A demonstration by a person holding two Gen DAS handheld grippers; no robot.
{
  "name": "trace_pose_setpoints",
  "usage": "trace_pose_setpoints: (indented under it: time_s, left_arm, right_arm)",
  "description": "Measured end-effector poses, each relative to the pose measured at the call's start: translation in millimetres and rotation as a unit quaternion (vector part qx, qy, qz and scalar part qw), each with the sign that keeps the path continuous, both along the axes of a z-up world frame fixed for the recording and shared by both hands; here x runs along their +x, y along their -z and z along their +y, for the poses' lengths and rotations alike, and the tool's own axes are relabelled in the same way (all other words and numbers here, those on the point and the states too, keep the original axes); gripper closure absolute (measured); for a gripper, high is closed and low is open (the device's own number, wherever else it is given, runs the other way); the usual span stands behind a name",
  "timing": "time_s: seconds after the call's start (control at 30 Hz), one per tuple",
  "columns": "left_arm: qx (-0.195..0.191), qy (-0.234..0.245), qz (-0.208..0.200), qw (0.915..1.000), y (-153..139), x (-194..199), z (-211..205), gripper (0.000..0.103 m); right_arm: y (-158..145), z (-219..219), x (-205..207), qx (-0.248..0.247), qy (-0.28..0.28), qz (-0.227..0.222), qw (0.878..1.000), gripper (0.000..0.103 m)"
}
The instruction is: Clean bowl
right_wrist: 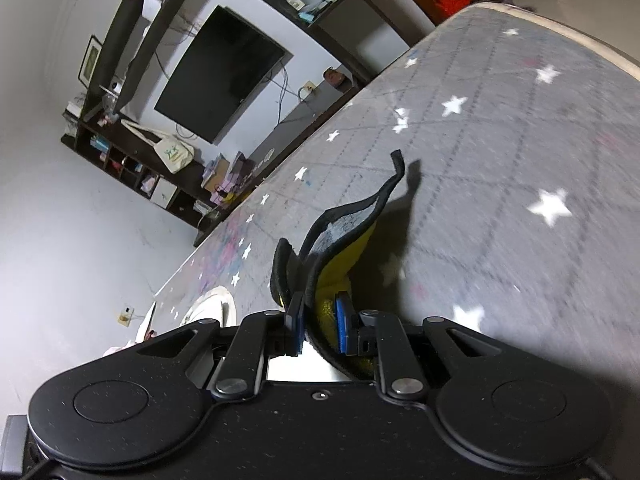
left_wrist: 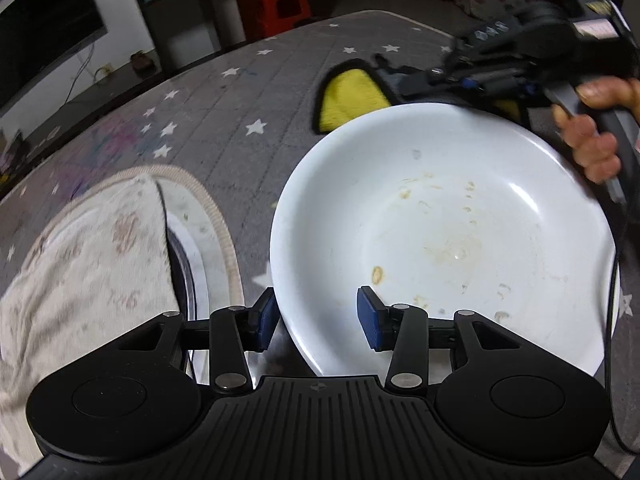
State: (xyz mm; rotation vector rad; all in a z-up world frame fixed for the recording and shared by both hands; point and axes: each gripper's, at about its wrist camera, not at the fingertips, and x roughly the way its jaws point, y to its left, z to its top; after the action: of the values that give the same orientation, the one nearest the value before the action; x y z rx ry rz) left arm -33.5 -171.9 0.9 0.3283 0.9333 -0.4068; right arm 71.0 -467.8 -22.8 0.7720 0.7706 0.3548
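Observation:
A white bowl [left_wrist: 440, 232] with dried yellowish food marks inside is tilted toward my left wrist camera. My left gripper [left_wrist: 316, 314] straddles its near rim, with one blue pad outside the wall and the other inside, shut on the bowl. Beyond the bowl's far rim, a hand [left_wrist: 592, 140] holds my right gripper [left_wrist: 386, 70], which is blurred. It is shut on a yellow cloth [left_wrist: 348, 98] with a black edge. In the right wrist view the cloth [right_wrist: 340, 248] stands up between the pads of the right gripper [right_wrist: 318, 314], above the table.
The table wears a grey quilted cover with white stars [left_wrist: 248, 120]. At the left, a floral towel [left_wrist: 80, 260] lies over a round dish on a woven mat [left_wrist: 224, 232]. A red stool [left_wrist: 282, 4] and a wall television [right_wrist: 220, 76] are beyond the table.

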Motion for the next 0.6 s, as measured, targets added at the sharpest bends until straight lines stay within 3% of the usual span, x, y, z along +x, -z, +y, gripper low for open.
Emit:
trace_pose_setpoints:
  time_s: [0.17,0.37,0.43,0.5,0.6]
  left_arm:
    - [-0.026,-0.029,0.002,0.9992,0,-18,15,0.055]
    - [-0.031,-0.017,0.002,0.9994,1,-27,18,0.055]
    - [-0.033,-0.013,0.003,0.9994,1,-29,19,0.058]
    - [-0.034,-0.009,0.003,0.9994,2,-32,20,0.069]
    - [-0.036,-0.002,0.003,0.9993,3,-36,21,0.068]
  right_arm:
    - [4,-10,-29,0.013,0.017,0.000,1.000,0.085]
    - [11,-20,-65,0.034,0.034,-0.001,0.999,0.085]
    - [14,-22,-74,0.042,0.038,0.002,0.998,0.085]
    - [16,-24,-79,0.053,0.041,0.005,0.998,0.085]
    - [14,-22,-74,0.053,0.038,0.007,0.998,0.085]
